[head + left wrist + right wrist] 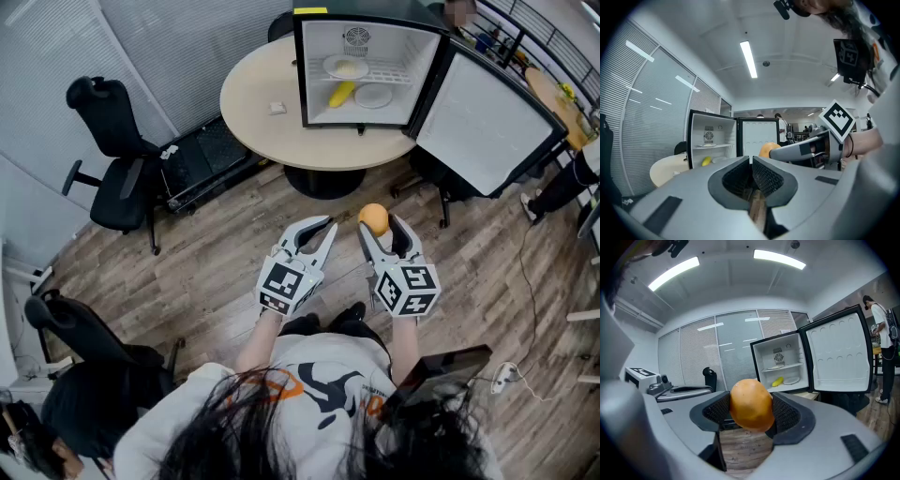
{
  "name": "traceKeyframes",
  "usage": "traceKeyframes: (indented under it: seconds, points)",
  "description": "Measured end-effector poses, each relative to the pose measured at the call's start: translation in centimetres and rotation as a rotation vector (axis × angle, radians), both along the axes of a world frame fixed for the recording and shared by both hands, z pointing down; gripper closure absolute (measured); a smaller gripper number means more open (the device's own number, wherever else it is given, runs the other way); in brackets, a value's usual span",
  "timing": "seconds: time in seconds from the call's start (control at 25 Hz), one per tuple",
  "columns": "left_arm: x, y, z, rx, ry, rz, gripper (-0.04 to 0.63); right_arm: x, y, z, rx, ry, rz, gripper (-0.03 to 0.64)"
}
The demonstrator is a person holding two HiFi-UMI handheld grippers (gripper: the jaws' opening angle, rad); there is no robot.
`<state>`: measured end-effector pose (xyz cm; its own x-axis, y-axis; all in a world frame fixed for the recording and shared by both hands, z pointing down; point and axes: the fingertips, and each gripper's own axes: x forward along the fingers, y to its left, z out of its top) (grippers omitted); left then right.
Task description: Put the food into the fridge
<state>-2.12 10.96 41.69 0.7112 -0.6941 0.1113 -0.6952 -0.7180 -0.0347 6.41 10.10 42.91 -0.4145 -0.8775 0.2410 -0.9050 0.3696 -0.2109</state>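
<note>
My right gripper (380, 223) is shut on an orange fruit (373, 218), which fills the gap between its pads (751, 404). My left gripper (323, 226) is beside it, jaws shut with nothing between them (752, 161). Both hover over the wooden floor, short of the table. The small black fridge (313, 82) stands on the round table (253, 103) with its door (487, 127) swung open to the right. Inside are a plate (345, 67) on the shelf, a yellow fruit (341, 93) and a second plate (374, 96) on the bottom. The fridge (761, 369) shows ahead in the right gripper view.
A black office chair (117, 150) stands left of the table, another (70, 328) at the near left. A small white item (277, 108) lies on the tabletop. Cables and a power strip (506, 375) lie on the floor at the right. Another person (883, 333) stands beyond the fridge door.
</note>
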Motion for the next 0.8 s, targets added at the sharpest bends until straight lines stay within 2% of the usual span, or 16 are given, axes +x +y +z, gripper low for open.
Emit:
traceKeyframes:
  seconds: [0.8]
  points:
    - [2.5, -1.0, 0.9, -0.026, -0.024, 0.036, 0.581, 2.2, -0.7, 0.2, 0.002, -0.044, 0.031, 0.325]
